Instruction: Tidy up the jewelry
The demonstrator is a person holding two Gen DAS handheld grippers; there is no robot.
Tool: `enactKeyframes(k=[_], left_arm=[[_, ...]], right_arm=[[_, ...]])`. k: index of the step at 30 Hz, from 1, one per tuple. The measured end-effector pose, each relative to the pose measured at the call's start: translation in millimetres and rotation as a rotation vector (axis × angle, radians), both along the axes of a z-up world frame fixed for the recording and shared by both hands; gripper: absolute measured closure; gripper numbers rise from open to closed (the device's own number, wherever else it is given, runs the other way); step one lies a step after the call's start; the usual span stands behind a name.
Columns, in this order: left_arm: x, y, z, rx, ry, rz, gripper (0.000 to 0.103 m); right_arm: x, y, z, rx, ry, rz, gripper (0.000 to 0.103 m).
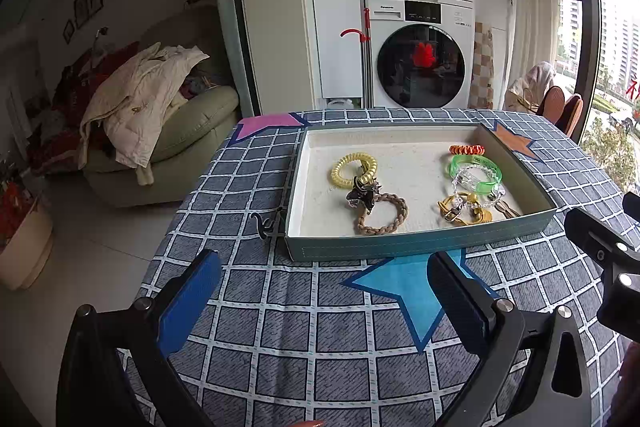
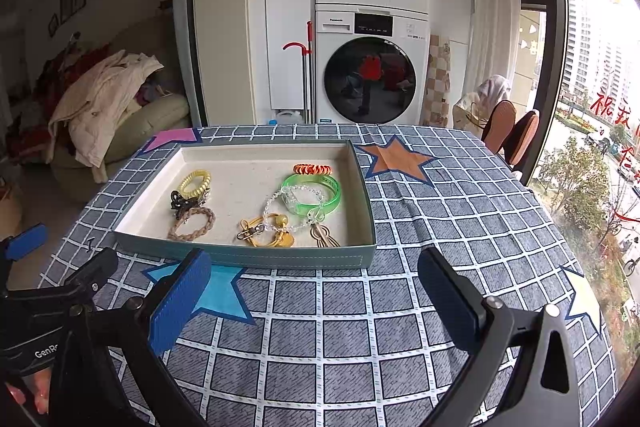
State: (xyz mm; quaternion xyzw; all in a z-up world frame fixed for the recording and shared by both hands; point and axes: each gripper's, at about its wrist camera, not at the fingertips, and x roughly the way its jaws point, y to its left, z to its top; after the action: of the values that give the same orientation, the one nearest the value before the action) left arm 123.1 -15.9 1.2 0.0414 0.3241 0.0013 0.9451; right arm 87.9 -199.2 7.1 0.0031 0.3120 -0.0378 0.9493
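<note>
A shallow teal box [image 1: 420,241] [image 2: 248,258] with a white inside stands on the checked tablecloth. In it lie a yellow coil hair tie [image 1: 354,169] [image 2: 195,183], a dark claw clip [image 1: 363,195] [image 2: 183,203], a braided brown band [image 1: 382,215] [image 2: 192,225], an orange coil tie [image 1: 466,149] [image 2: 312,169], a green bangle [image 1: 476,171] [image 2: 316,195], a clear bead bracelet [image 1: 476,187] [image 2: 292,207] and a gold keychain [image 1: 464,213] [image 2: 266,233]. A small black hook-shaped piece [image 1: 266,223] lies on the cloth left of the box. My left gripper [image 1: 324,303] and right gripper [image 2: 316,301] are both open and empty, in front of the box.
The tablecloth [image 1: 280,327] bears blue [image 1: 408,287], orange [image 2: 396,159] and pink [image 2: 172,139] star patches. Behind the table stand stacked washing machines [image 2: 370,67]. A sofa with clothes [image 1: 160,131] is at the left; chairs [image 2: 512,131] and a window are at the right.
</note>
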Motion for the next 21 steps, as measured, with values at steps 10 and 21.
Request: enactKeyframes(k=[10, 21], left_arm=[[0.2, -0.7, -0.4, -0.002, 0.004, -0.001, 0.000], [0.1, 0.7, -1.9, -0.015, 0.009, 0.005, 0.000]], right_arm=[[-0.2, 1.1, 0.3, -0.001, 0.000, 0.002, 0.000], [-0.4, 2.1, 1.0, -0.001, -0.001, 0.003, 0.000]])
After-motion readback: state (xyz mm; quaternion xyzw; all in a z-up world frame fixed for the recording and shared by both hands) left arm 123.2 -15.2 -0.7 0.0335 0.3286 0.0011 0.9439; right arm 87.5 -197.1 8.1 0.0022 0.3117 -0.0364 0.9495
